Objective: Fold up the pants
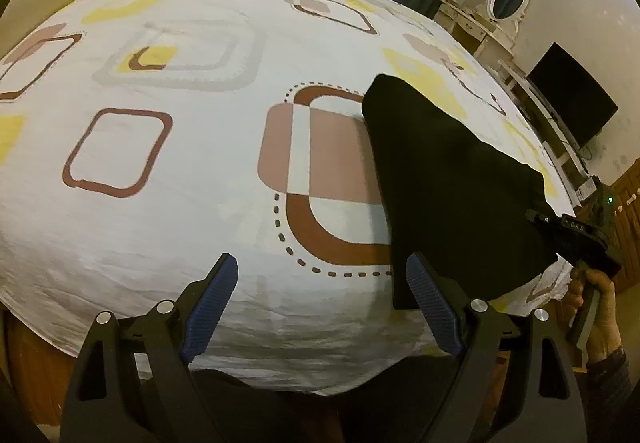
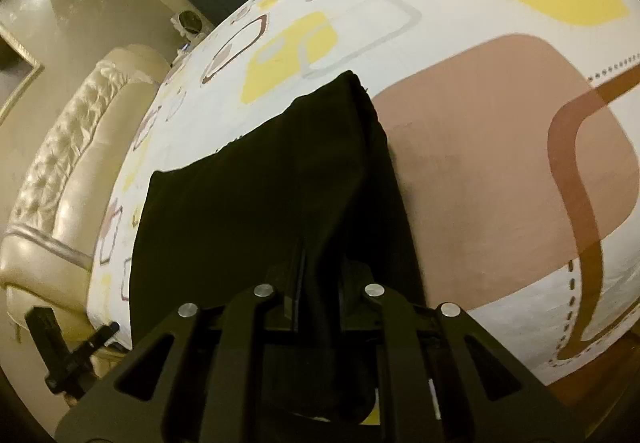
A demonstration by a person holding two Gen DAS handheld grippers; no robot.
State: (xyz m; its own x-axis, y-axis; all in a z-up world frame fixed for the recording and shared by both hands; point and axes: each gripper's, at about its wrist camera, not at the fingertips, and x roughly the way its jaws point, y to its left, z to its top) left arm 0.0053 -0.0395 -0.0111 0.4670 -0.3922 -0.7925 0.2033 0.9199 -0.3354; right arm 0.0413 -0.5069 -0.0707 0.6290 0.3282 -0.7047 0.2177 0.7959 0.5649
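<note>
On the left, the left tongs (image 1: 320,307) hang wide apart over the patterned bedsheet (image 1: 192,171) with nothing between their blue pads (image 1: 216,295), so that side of the cloth has no support. To the right, the black pants (image 1: 448,187) lie partly on the bed near its edge, one end lifted toward the right tongs (image 1: 560,231), which a hand (image 1: 592,307) carries. In the right wrist view the right tongs (image 2: 316,283) are pinched closed on a bunched fold of the pants (image 2: 256,203). The likely trouble: with only one corner held, the cloth may sag and twist into a skewed fold, the thin pinch could slip free, or the pants might drag off the bed's edge.
</note>
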